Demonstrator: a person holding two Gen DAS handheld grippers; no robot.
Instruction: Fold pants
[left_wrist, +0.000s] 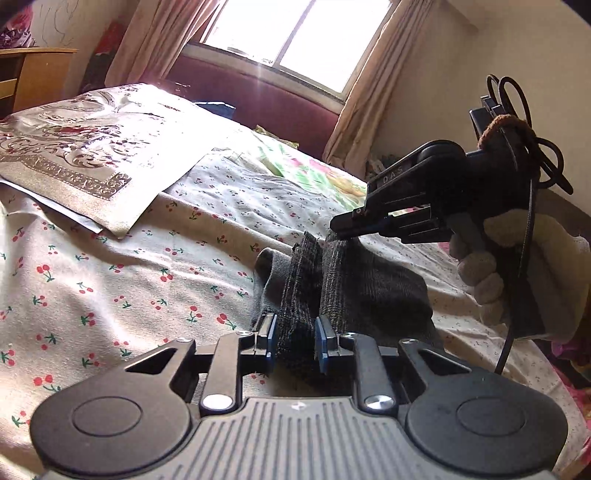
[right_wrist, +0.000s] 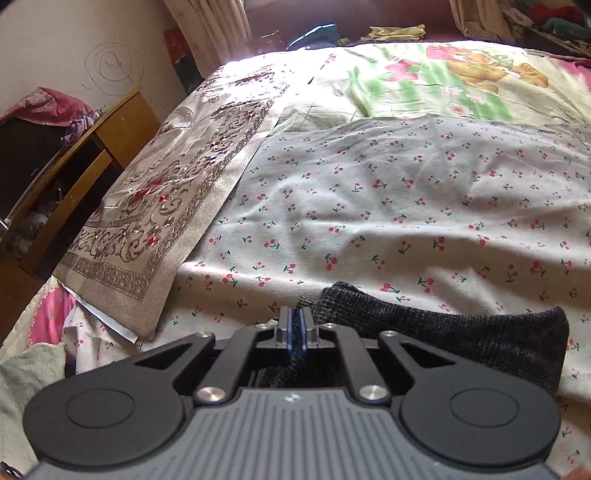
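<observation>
The dark grey knit pants (left_wrist: 354, 284) lie bunched on the cherry-print bed sheet (left_wrist: 129, 280). My left gripper (left_wrist: 295, 338) is partly open, its blue pads on either side of a raised fold of the pants, with a gap showing. My right gripper (left_wrist: 341, 225), held by a gloved hand, is shut on the far edge of the same fold. In the right wrist view my right gripper (right_wrist: 296, 328) is shut on a strip of the pants (right_wrist: 461, 339), which spread to the right across the sheet (right_wrist: 406, 206).
A beige patterned mat (left_wrist: 74, 155) lies on the bed's left side, also in the right wrist view (right_wrist: 173, 195). A wooden cabinet (right_wrist: 85, 155) stands left of the bed. A cartoon-print sheet (right_wrist: 461, 81) covers the far part. A window with curtains (left_wrist: 295, 33) is behind.
</observation>
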